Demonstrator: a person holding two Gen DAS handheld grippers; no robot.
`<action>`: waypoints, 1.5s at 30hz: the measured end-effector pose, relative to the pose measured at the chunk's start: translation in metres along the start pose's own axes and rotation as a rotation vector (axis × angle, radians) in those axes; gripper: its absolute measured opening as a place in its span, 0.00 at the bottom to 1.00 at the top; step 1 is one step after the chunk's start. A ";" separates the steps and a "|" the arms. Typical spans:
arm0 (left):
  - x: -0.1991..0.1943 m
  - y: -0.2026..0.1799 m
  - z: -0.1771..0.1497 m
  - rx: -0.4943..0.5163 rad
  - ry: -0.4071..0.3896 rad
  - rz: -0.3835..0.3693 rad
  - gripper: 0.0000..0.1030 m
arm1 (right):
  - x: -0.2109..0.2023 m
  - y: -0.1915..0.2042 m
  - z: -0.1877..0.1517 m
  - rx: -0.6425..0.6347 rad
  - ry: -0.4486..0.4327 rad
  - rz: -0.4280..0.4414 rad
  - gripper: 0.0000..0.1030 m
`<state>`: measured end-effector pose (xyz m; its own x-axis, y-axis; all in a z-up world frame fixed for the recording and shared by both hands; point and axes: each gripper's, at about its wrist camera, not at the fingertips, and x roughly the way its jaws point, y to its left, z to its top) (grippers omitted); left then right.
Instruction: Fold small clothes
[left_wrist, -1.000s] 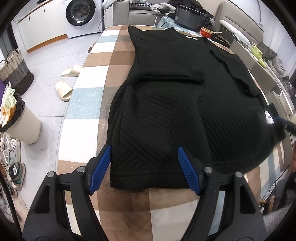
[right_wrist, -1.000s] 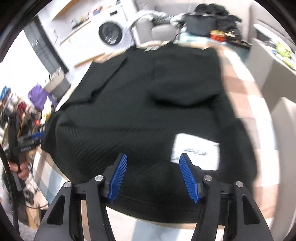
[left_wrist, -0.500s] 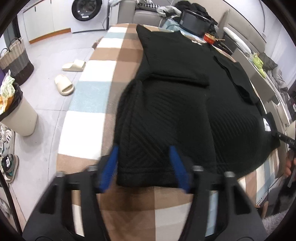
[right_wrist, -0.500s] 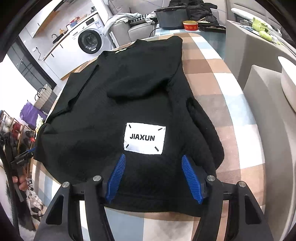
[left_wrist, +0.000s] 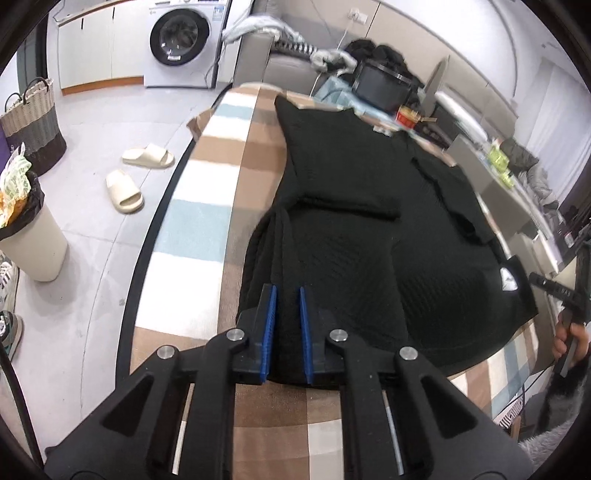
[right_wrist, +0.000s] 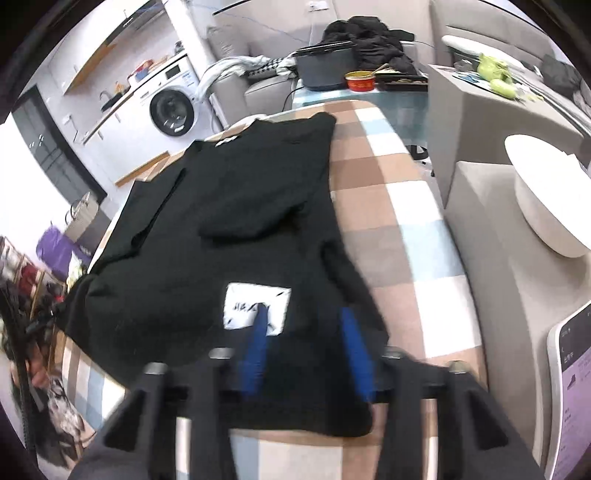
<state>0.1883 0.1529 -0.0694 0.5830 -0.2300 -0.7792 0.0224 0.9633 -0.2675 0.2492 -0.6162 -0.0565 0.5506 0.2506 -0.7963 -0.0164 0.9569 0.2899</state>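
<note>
A black knit sweater (left_wrist: 354, 206) lies flat on the checked table (left_wrist: 207, 206), both sleeves folded in over the body. My left gripper (left_wrist: 285, 325) is shut on the sweater's hem at its near left corner. In the right wrist view the same sweater (right_wrist: 229, 206) shows a white label (right_wrist: 255, 306) near the hem. My right gripper (right_wrist: 303, 350) sits over the hem at the near right corner, blurred by motion; its blue fingers (right_wrist: 255, 347) stand apart with cloth between them, narrower than before.
A black pot (left_wrist: 384, 86) and a red bowl (right_wrist: 360, 81) stand at the table's far end. A bin (left_wrist: 26, 240), slippers (left_wrist: 123, 190) and a basket (left_wrist: 31, 122) are on the floor at left. A grey counter (right_wrist: 491, 110) flanks the right.
My left gripper has closed from wide open onto the sweater's hem. My right gripper has moved forward over the hem and its fingers have drawn closer together.
</note>
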 end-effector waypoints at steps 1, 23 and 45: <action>0.004 -0.001 0.000 0.000 0.012 0.001 0.11 | 0.005 -0.002 0.002 -0.002 0.010 -0.004 0.46; 0.033 -0.009 0.024 -0.009 -0.047 -0.022 0.02 | 0.025 0.006 0.005 -0.080 0.020 0.116 0.05; 0.049 0.014 0.121 -0.129 -0.190 -0.025 0.03 | 0.050 0.001 0.108 0.113 -0.212 0.026 0.14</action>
<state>0.3155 0.1720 -0.0432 0.7262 -0.2113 -0.6542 -0.0584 0.9292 -0.3649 0.3662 -0.6188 -0.0387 0.7143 0.2277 -0.6618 0.0537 0.9250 0.3762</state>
